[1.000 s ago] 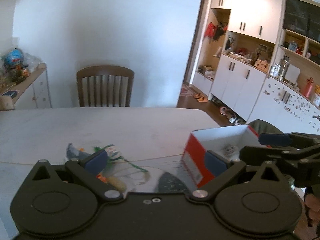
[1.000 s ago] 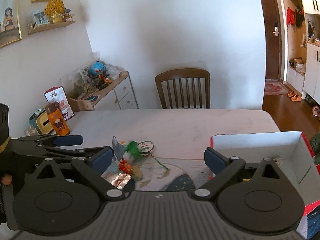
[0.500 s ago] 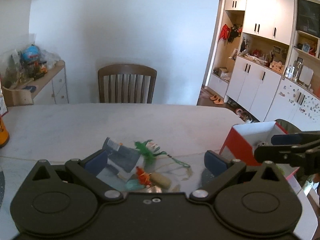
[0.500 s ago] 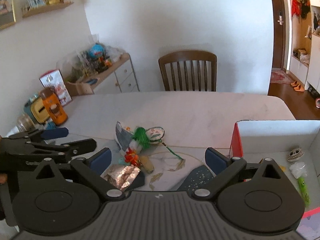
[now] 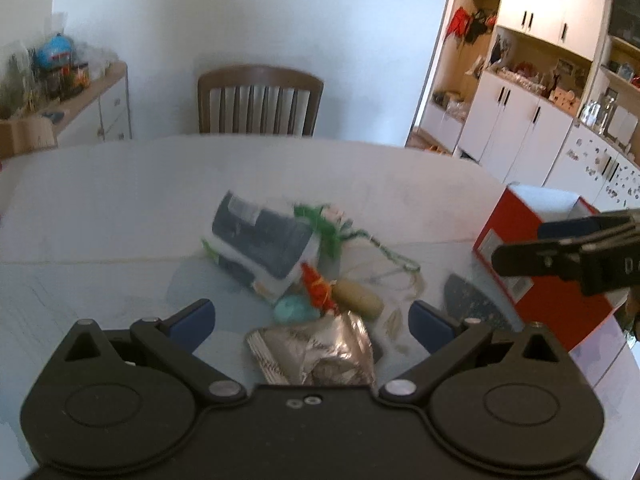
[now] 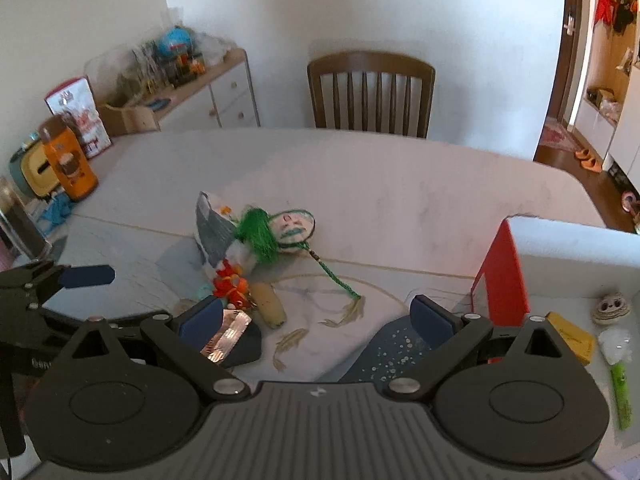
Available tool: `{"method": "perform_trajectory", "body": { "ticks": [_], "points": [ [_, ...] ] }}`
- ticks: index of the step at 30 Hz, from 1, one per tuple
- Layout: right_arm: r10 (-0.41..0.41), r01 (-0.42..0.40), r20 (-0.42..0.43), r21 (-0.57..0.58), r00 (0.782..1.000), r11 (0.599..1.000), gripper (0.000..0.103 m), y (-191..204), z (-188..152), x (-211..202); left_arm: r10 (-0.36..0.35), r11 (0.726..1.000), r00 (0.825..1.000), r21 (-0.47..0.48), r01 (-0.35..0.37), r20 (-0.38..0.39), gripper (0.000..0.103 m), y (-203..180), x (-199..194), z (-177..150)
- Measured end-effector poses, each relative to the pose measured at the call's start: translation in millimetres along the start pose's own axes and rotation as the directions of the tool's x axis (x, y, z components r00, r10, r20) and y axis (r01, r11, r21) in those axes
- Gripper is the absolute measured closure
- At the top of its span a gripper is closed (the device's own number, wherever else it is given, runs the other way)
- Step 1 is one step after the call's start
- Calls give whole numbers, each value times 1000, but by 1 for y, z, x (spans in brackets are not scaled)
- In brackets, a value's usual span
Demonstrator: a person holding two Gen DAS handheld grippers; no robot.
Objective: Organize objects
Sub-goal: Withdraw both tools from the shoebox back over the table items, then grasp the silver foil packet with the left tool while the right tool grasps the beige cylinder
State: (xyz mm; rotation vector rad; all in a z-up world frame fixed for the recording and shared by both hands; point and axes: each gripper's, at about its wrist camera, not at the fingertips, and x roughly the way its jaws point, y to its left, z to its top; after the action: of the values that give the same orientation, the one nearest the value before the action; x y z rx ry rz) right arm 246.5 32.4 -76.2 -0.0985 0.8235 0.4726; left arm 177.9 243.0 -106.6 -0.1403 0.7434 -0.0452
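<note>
While no brand or label can be read in either view, the orange bottle (image 6: pixel 69 160) and the red-and-white carton (image 6: pixel 78 114) at the table's (image 6: pixel 400 184) far left edge carry print too small to make out, and only the right wrist view shows them. Next comes the left gripper (image 5: pixel 311 322), jaws wide and empty, with the crumpled foil wrapper (image 5: pixel 316 354) lying between its blue fingertips and a teal lump (image 5: pixel 294 310), a red-orange ornament (image 5: pixel 317 288) and a tan capsule-shaped piece (image 5: pixel 358 300) just beyond. Behind these sit a dark blue-and-white pouch (image 5: pixel 262 242) and a green tassel (image 6: pixel 258 234) beside a painted oval charm (image 6: pixel 294 228), clearer in the right view. Further right, the right gripper (image 6: pixel 316 318) is also wide and empty, over the placemat. At far right stands the red-sided box (image 6: pixel 500 276); only the right view shows inside it, where a small owl-like figure (image 6: pixel 611 307), a yellow packet (image 6: pixel 572 338) and a green tube (image 6: pixel 620 392) lie.
</note>
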Motion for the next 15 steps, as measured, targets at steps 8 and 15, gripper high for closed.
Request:
{"method": "perform_trajectory", "body": {
  "ticks": [8,15],
  "points": [
    [-8,8,-90,1,996,1000,3,-2,1,47,-6,1000,998,-18,5,-69,1,5,27,-12],
    [13,-15,-153,-8,988,1000,3,3,2,82,-8,999,992,-51,1,-126,1,10,48,-17]
  ]
}}
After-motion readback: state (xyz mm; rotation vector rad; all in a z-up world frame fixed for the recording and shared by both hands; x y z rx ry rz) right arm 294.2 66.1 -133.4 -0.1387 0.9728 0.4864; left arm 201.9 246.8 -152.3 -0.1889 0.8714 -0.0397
